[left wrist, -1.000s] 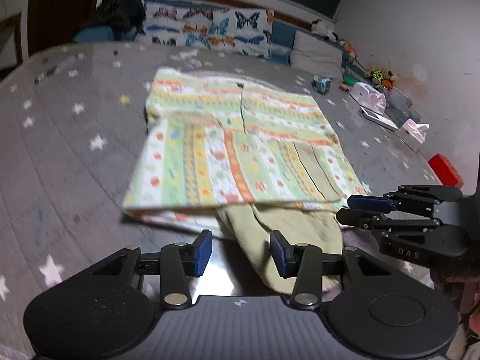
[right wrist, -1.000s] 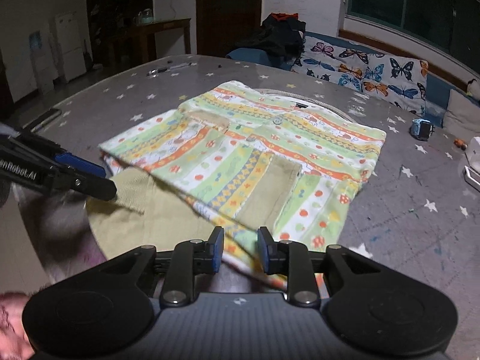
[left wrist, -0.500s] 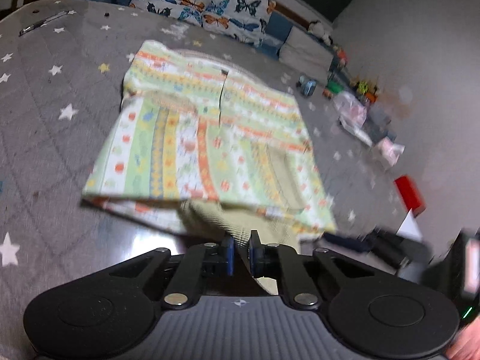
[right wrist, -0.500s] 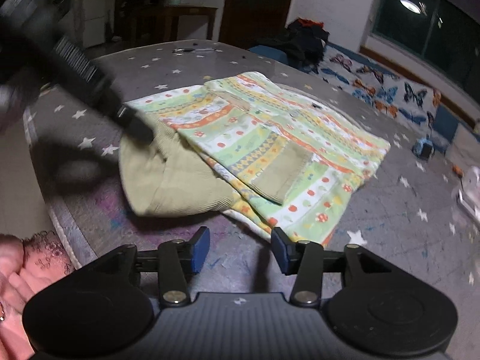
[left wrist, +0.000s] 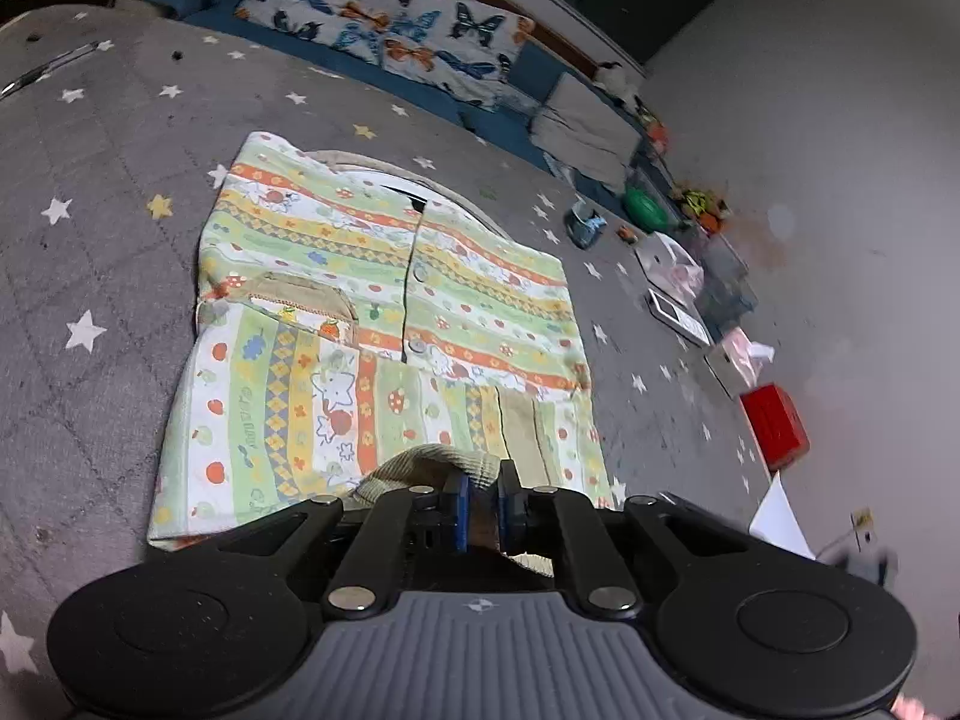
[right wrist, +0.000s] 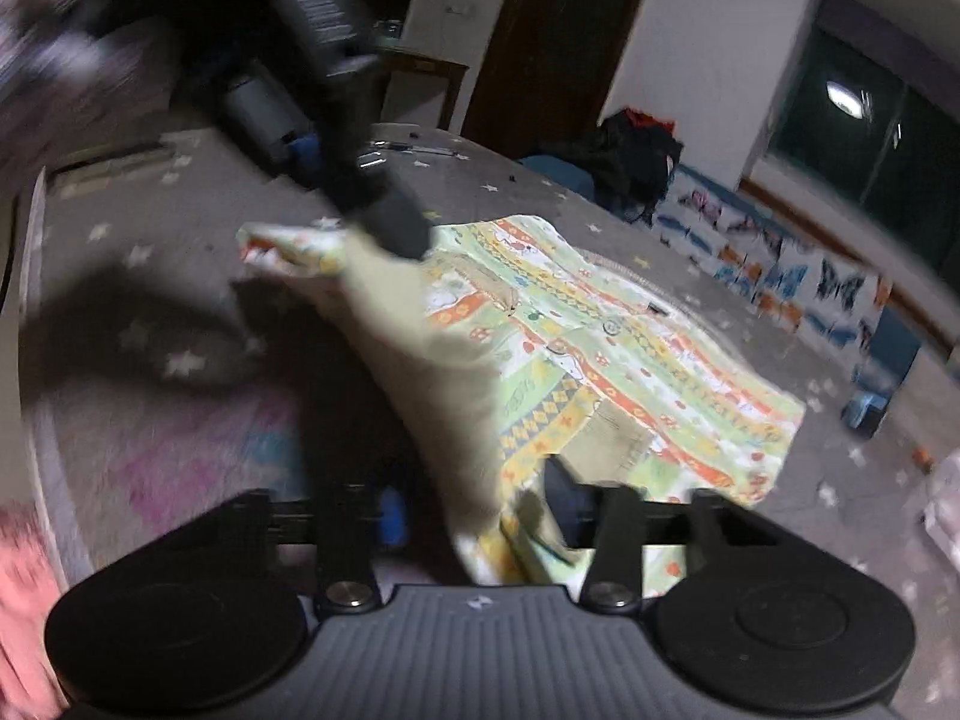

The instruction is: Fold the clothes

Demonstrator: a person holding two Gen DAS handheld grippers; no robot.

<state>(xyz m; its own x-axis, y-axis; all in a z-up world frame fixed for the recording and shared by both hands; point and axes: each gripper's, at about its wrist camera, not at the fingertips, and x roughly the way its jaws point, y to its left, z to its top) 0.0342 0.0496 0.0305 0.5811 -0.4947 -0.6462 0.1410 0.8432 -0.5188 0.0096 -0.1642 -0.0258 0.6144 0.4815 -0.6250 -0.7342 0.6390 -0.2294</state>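
A small patterned jacket [left wrist: 390, 312] with green, orange and yellow stripes lies flat on the grey star-print mat [left wrist: 90, 240]. My left gripper [left wrist: 480, 501] is shut on the jacket's khaki ribbed flap [left wrist: 420, 462] at the near hem. In the right wrist view the left gripper [right wrist: 384, 210] holds that khaki flap [right wrist: 432, 372] lifted off the mat, and the jacket [right wrist: 630, 360] spreads out behind it. My right gripper [right wrist: 474, 510] is open, its fingers wide apart, with the hanging near edge of the cloth between them.
Butterfly-print cushions [left wrist: 408, 42] line the far edge of the mat. A red box [left wrist: 774, 426], white paper [left wrist: 780, 516] and small toys [left wrist: 642, 210] lie to the right. Dark clothes [right wrist: 636, 156] are piled near the door. A person's hand [right wrist: 24, 600] shows at the lower left.
My left gripper closed on the khaki flap and raised it over the jacket. My right gripper opened wide and moved in around the lifted cloth's near edge.
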